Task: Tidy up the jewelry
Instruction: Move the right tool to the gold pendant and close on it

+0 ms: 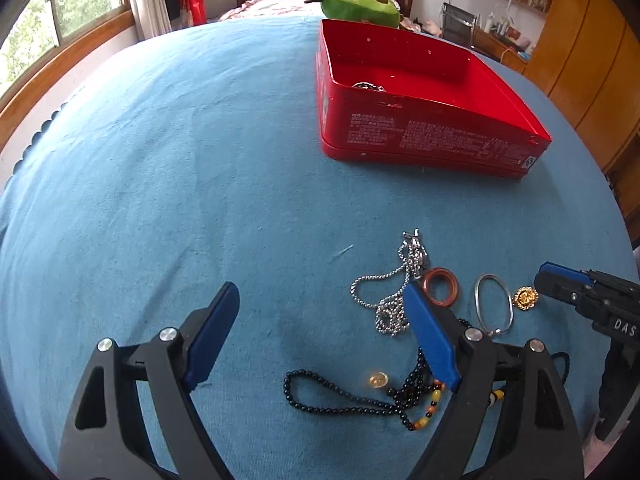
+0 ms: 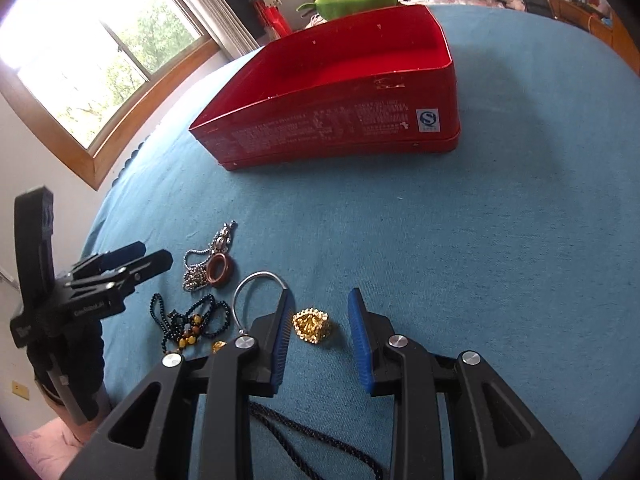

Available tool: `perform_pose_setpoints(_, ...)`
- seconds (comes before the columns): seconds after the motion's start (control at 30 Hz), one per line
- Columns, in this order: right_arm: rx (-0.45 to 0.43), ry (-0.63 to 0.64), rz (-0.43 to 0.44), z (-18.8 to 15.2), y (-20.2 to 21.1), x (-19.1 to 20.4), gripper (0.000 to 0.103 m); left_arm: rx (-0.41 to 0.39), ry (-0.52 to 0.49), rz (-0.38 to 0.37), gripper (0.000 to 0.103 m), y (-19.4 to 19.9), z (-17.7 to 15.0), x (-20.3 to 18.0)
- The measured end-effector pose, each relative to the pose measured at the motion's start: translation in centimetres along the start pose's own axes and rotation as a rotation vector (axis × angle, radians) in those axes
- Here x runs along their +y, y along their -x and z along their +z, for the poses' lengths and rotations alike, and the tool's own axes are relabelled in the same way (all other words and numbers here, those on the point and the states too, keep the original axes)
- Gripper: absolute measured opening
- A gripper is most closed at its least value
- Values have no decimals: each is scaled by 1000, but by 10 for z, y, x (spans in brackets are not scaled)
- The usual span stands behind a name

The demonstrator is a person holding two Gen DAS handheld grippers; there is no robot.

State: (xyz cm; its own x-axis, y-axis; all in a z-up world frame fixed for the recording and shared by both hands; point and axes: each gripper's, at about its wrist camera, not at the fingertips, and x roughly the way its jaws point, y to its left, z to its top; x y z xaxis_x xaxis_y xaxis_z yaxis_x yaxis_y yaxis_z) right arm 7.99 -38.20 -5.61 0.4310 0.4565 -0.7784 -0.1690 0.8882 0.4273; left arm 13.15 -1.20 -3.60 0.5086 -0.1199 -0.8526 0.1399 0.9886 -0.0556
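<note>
A red tin box (image 1: 420,136) stands open on the blue cloth, with a silver piece inside (image 1: 368,86); it also shows in the right wrist view (image 2: 332,128). Loose jewelry lies in front: a silver ball chain (image 1: 384,300), a brown ring (image 1: 441,285), a silver bangle (image 1: 493,305), a gold ornament (image 1: 526,298), a black bead necklace (image 1: 352,404). My left gripper (image 1: 320,300) is open above the cloth, left of the jewelry. My right gripper (image 2: 318,308) is open, its fingers on either side of the gold ornament (image 2: 311,326), not touching it.
A green plush toy (image 1: 356,6) lies behind the box. A small gold bead (image 1: 378,380) sits by the black beads. A dark cord (image 2: 320,440) lies under my right gripper. A window is at left, wooden cupboards at right.
</note>
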Motion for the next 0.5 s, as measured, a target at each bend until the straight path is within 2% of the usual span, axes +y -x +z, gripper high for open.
perform_pose_setpoints(0.13, 26, -11, 17, 0, -11, -5, 28, 5, 15, 1, 83, 2, -5, 0)
perform_pose_setpoints(0.43, 59, 29, 72, -22, 1, 5, 28, 0, 36, 4, 86, 6, -8, 1)
perform_pose_setpoints(0.5, 46, 34, 53, -19, 5, 4, 28, 3, 36, 5, 86, 4, -8, 0)
